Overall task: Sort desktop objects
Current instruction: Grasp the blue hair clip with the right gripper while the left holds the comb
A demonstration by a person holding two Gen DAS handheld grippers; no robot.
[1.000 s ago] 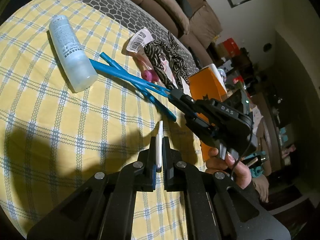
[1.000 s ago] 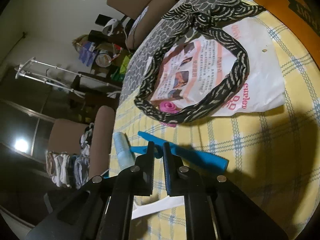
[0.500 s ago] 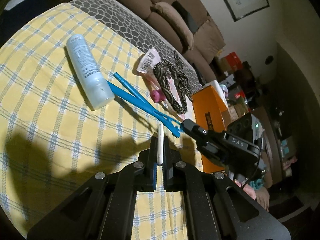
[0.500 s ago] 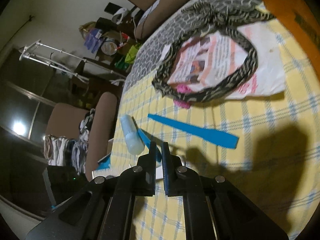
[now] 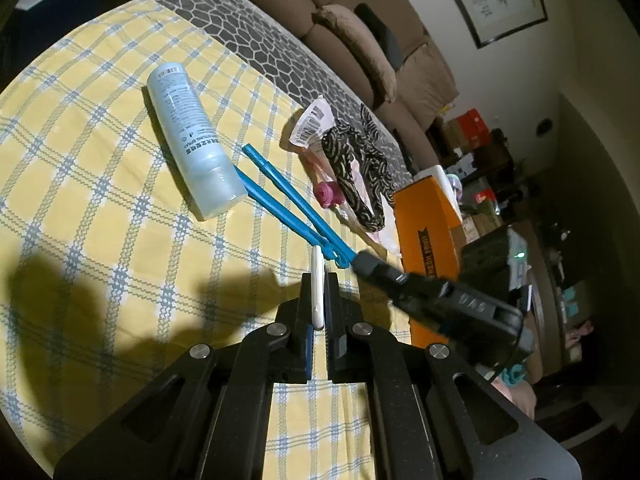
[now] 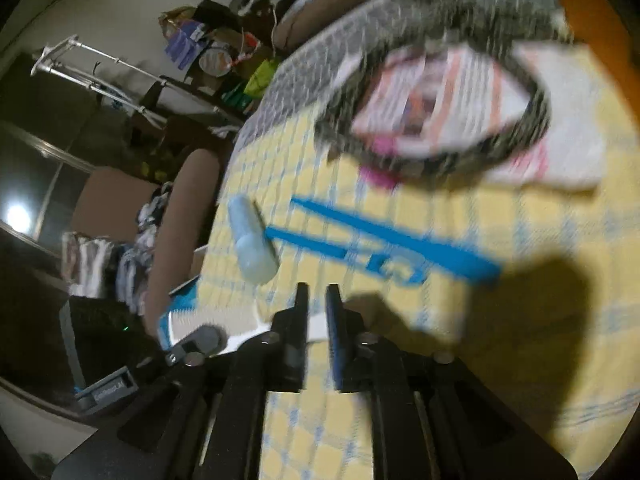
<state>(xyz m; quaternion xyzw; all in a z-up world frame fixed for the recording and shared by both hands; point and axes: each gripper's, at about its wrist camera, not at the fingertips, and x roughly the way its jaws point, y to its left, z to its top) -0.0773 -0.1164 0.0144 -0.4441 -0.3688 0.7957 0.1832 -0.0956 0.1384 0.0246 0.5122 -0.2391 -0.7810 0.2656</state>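
While my left gripper [image 5: 319,280] pinches a thin white stick [image 5: 317,286] above the yellow checked bench [image 5: 100,208], my right gripper [image 6: 318,292] jaws sit slightly apart, near the blue tongs [image 6: 384,248].

The left wrist camera sits just behind the left tool [image 5: 319,280] and looks down along it, close over the bench [image 5: 100,208], toward the brown sofa [image 5: 360,40] and the far wall. The right wrist camera sits behind the right tool [image 6: 318,300] and looks across the same bench [image 6: 520,320] the other way, toward a dark room corner; its picture is blurry. Both views share the pale bottle [image 5: 192,140] [image 6: 252,246] and the blue sticks [image 5: 288,200] [image 6: 392,244].
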